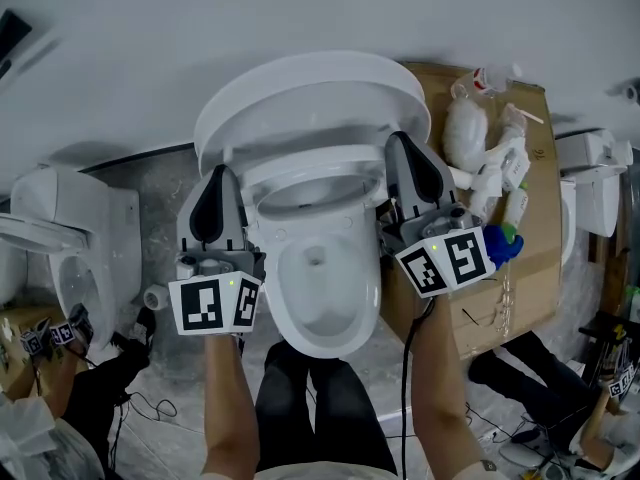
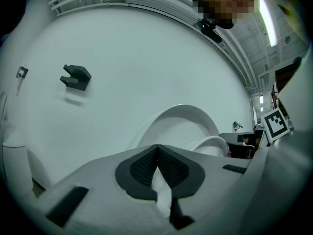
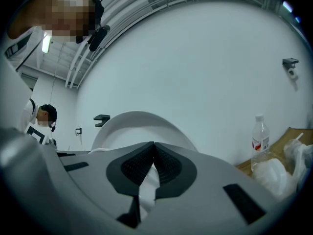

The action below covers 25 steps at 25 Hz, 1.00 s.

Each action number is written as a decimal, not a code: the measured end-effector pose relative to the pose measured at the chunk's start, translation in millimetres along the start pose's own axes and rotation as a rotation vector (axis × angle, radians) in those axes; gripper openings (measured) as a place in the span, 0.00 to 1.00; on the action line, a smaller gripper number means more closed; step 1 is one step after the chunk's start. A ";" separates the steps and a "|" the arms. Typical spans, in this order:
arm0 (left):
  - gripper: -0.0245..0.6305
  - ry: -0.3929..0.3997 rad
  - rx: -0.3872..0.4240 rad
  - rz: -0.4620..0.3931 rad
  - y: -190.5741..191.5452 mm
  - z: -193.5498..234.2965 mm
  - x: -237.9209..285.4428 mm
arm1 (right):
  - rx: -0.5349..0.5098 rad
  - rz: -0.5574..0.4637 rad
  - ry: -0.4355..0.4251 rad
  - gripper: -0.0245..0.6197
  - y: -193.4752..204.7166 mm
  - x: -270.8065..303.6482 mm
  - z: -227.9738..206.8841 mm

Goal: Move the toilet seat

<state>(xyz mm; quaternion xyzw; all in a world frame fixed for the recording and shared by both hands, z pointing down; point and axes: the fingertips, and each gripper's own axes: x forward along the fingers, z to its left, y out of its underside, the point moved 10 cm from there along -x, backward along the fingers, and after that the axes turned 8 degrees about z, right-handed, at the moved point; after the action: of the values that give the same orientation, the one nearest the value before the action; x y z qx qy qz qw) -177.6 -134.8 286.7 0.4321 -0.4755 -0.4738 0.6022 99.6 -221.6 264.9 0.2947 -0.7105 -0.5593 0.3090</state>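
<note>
ok so closest in: the left hand-held gripper (image 1: 222,173) and the right hand-held gripper (image 1: 402,140) both have their jaws closed together, tips meeting. Each gripper view shows a sliver of white through the gap behind the tips. I read that as toilet showing underneath, not something pinched, but I can't be sure.

The toilet seat (image 1: 315,180) sits between the two grippers. To me it looks part-raised off the bowl (image 1: 320,313), hinged at the back and tipped toward the lid (image 1: 310,93), which stands up against the wall.

What worries me:
- Closed jaws can only nudge or prop. If the seat slides off a smooth gripper side, it could drop and slam onto the bowl.
- Pushing harder on one side than the other could twist it at the hinges.
- The right gripper is just beside the cardboard box (image 1: 535,228), which has a water bottle (image 3: 259,136) and bags on it. A wide swing could knock that stuff over.
- Shoving too far back bangs seat into lid and lid into the wall.
</note>
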 end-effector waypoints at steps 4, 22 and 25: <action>0.05 0.000 0.000 0.001 -0.1 0.9 0.4 | 0.001 0.000 -0.001 0.06 0.0 1.0 0.2; 0.05 -0.057 0.159 0.018 -4.2 -10.2 -4.3 | -0.282 0.060 0.067 0.06 -6.9 -13.4 25.5; 0.05 -0.025 0.169 0.031 -6.0 -12.8 -7.9 | -0.315 0.094 0.058 0.06 -4.6 -21.0 37.0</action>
<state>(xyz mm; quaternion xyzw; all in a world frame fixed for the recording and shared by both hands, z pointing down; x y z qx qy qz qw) -166.8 -127.2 277.4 0.4682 -0.5280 -0.4277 0.5649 84.8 -183.8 251.3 0.2249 -0.6177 -0.6400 0.3978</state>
